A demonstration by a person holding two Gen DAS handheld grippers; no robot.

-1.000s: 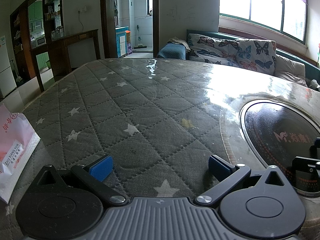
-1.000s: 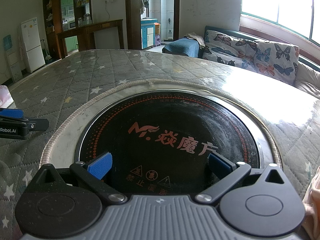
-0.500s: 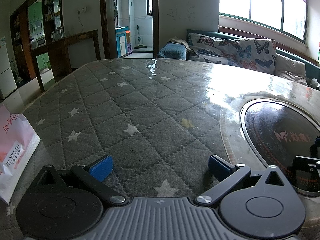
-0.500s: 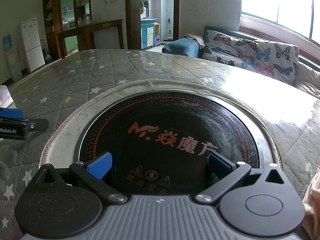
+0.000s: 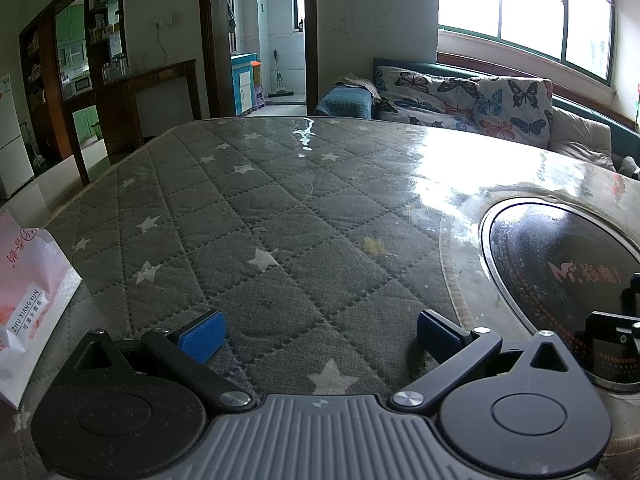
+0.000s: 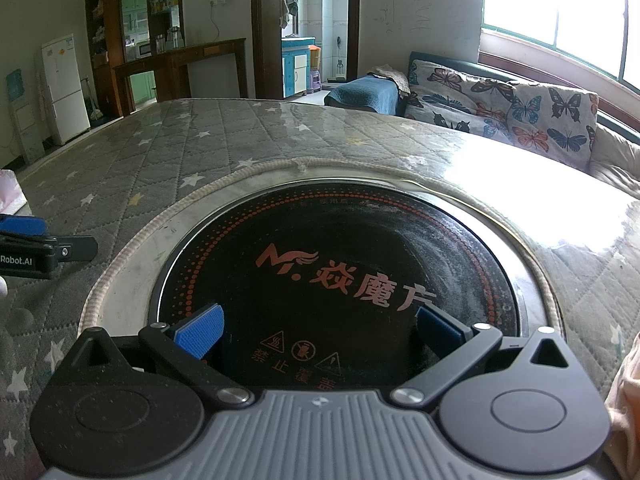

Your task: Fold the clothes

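My left gripper [image 5: 318,334] stands open low over a grey quilted table cover with white stars [image 5: 256,216], nothing between its blue pads. My right gripper [image 6: 318,330] is open too, hovering over a round black cooktop [image 6: 340,256] set into the table. A peach-coloured cloth [image 6: 624,392] shows only as a strip at the right edge of the right wrist view. The other gripper's tip appears at the right edge of the left wrist view and at the left edge of the right wrist view.
A white and pink paper bag [image 5: 28,296] stands at the table's left edge. A sofa with butterfly cushions [image 5: 472,100] runs behind the table under the windows. A wooden cabinet [image 5: 132,84] and doorway stand at the back left.
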